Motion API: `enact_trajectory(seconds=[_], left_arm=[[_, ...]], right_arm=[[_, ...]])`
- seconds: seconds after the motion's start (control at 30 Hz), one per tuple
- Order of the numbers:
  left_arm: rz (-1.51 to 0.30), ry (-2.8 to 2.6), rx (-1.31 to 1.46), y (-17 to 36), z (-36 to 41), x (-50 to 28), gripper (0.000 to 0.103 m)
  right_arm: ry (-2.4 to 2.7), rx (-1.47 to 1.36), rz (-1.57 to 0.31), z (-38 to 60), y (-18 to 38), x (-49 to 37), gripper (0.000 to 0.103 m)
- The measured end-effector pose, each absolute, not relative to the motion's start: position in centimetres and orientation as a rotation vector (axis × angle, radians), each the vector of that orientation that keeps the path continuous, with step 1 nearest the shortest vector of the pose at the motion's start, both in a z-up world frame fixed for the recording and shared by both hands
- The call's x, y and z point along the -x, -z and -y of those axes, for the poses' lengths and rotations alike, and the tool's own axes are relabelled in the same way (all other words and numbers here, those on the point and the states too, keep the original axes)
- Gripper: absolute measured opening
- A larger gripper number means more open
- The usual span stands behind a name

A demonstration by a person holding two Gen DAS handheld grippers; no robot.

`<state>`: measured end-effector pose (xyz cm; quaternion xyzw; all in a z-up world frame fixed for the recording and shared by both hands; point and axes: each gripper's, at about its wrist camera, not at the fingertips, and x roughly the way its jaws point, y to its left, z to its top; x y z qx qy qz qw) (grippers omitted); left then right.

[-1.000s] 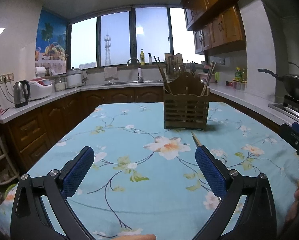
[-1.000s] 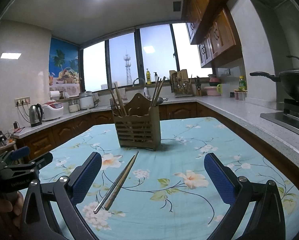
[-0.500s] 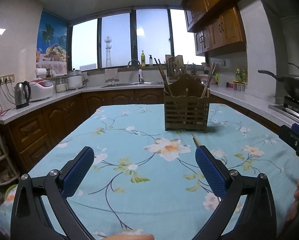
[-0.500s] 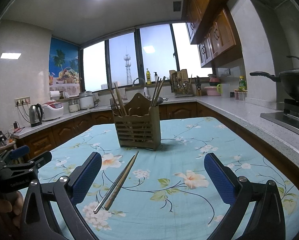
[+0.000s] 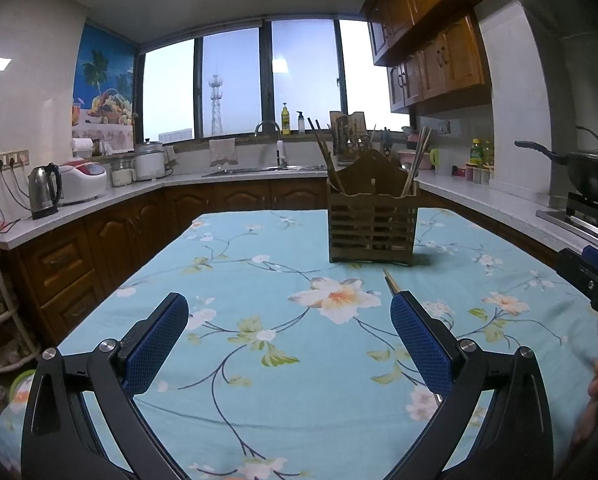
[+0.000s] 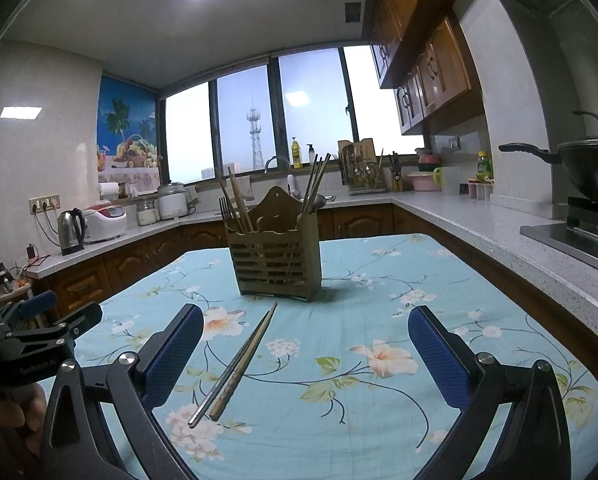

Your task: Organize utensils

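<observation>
1. We judge most of the sorting done: the slatted brown wooden utensil caddy (image 6: pixel 274 258), standing well ahead of both tongs, already holds chopsticks and a fork.
2. Left over is a pair of loose chopsticks, one metal and one wooden (image 6: pixel 235 364), lying on the floral turquoise tablecloth (image 6: pixel 379 300) between our right tongs' (image 6: pixel 303 354) blue pads, nearer the left one.
3. Both the right and left tongs (image 5: pixel 289 338) gape wide, gripping nothing (neither touches the pair).

chopsticks (image 6: pixel 239 364) on table (image 6: pixel 379 280), in front of utensil holder (image 6: pixel 275 264)
</observation>
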<state>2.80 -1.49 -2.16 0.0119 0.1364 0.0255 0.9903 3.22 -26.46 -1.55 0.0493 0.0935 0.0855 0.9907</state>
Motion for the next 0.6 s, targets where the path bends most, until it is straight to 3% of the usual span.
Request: enact_trajectory(seconds=[0.6], left_arm=[[-0.283,-0.037,-0.032,2.41,1.83,-2.74,0.103]], right_arm=[[-0.17,-0.101,-0.19,26.35,1.48,-3.2,0.103]])
